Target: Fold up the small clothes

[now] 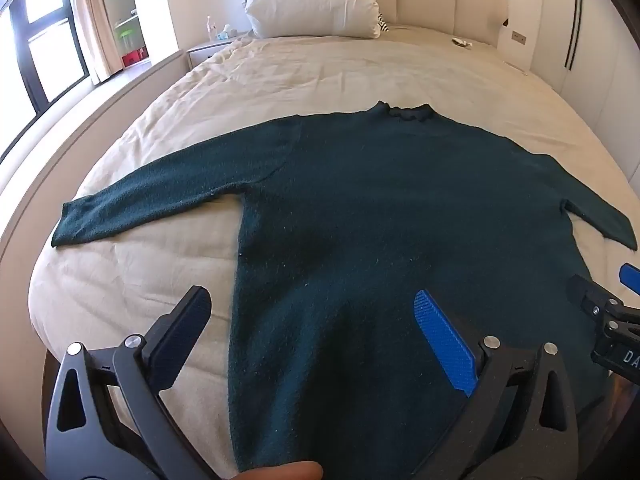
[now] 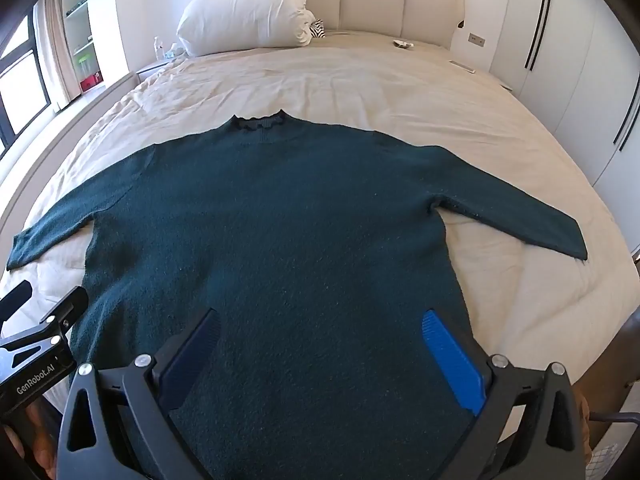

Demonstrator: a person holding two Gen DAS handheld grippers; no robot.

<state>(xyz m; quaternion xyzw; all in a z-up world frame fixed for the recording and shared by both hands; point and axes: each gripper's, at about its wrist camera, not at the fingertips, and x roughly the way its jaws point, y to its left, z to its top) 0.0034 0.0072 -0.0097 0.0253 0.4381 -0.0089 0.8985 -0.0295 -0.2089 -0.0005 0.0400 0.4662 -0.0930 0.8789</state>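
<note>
A dark green long-sleeved sweater (image 1: 380,208) lies flat on the beige bed (image 1: 320,72), collar away from me, both sleeves spread out. It also shows in the right wrist view (image 2: 280,220). My left gripper (image 1: 312,308) is open and empty above the sweater's lower left hem edge. My right gripper (image 2: 324,328) is open and empty above the lower middle of the sweater. The right gripper shows at the right edge of the left wrist view (image 1: 612,312). The left gripper shows at the left edge of the right wrist view (image 2: 36,320).
A white folded duvet (image 1: 316,0) lies at the head of the bed by the padded headboard (image 2: 380,4). A nightstand (image 1: 208,46) with bottles stands far left. White wardrobes (image 2: 580,60) line the right side. A window (image 1: 36,40) is at left.
</note>
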